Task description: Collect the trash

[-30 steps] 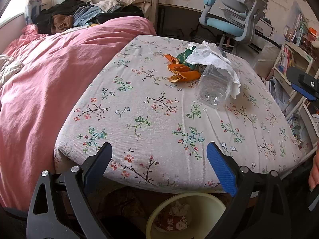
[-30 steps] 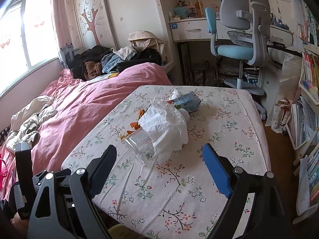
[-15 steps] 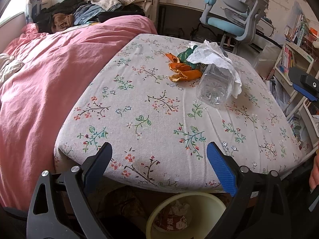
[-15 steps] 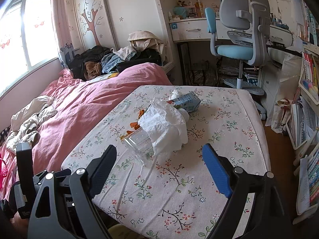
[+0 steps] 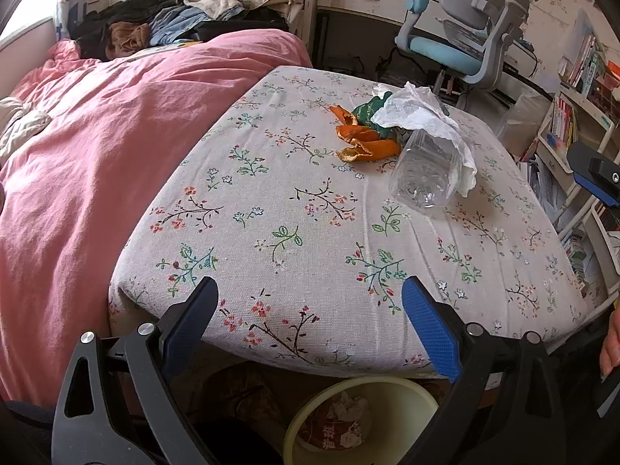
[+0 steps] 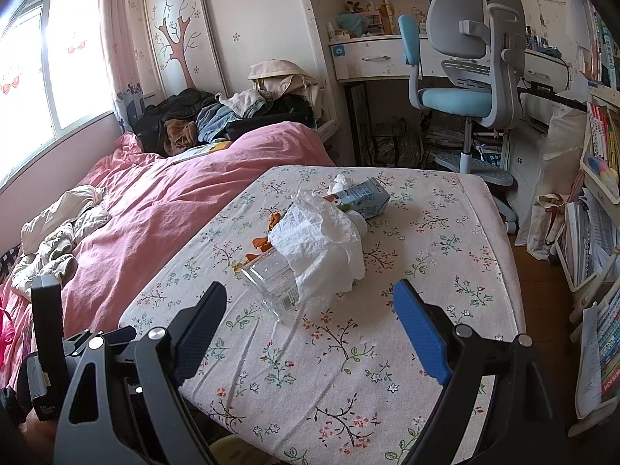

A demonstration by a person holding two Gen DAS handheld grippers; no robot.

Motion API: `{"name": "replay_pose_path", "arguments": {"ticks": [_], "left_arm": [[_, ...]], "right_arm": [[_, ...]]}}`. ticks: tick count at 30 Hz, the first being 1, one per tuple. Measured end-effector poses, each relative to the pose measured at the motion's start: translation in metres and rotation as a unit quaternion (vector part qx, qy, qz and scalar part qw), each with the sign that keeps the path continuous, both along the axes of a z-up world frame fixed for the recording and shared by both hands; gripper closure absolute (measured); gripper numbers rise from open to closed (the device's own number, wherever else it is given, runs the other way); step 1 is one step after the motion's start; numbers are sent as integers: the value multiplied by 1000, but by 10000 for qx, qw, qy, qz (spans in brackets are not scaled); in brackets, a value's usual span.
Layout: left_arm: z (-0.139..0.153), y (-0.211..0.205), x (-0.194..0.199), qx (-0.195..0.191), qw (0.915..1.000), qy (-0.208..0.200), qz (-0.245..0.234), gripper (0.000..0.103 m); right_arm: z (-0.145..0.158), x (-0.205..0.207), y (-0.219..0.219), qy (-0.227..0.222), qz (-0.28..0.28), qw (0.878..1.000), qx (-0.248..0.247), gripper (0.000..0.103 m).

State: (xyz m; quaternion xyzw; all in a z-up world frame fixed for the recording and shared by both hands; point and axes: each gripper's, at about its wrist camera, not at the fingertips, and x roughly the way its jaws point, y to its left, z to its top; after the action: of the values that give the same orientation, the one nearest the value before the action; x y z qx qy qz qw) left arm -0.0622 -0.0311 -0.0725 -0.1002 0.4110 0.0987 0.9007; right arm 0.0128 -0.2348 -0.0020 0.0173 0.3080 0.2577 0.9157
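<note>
Trash lies on a flowered bed corner, both tongs spread wide and holding nothing.

Left wrist view: the left tongs [image 5: 306, 321] gape over the near edge of the flowered sheet [image 5: 271, 209], nothing between their fingers. Farther back lie orange peel [image 5: 366, 143], a clear plastic bottle [image 5: 424, 174] on its side and a crumpled tissue [image 5: 418, 116] draped over it. A pale yellow bin [image 5: 387, 391] with rubbish inside stands on the floor below the edge. A pink quilt [image 5: 97, 147] covers the left.
Right wrist view: the right tongs [image 6: 310, 321] stand released, just short of the bottle [image 6: 271, 283] and tissue [image 6: 321, 248]. A small carton [image 6: 366, 197] lies behind them. Beyond are a desk [image 6: 372, 58], a blue-seated chair [image 6: 461, 77], piled clothes [image 6: 217, 116] and a window [image 6: 42, 58].
</note>
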Motion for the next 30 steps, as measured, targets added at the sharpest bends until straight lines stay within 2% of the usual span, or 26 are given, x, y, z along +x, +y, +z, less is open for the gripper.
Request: {"name": "replay_pose_path", "arguments": {"ticks": [30], "left_arm": [[1,6,3,-87,10000,-9,45,11]], "right_arm": [[-1,0,0,-3,-21,10000,-28,19]]}}
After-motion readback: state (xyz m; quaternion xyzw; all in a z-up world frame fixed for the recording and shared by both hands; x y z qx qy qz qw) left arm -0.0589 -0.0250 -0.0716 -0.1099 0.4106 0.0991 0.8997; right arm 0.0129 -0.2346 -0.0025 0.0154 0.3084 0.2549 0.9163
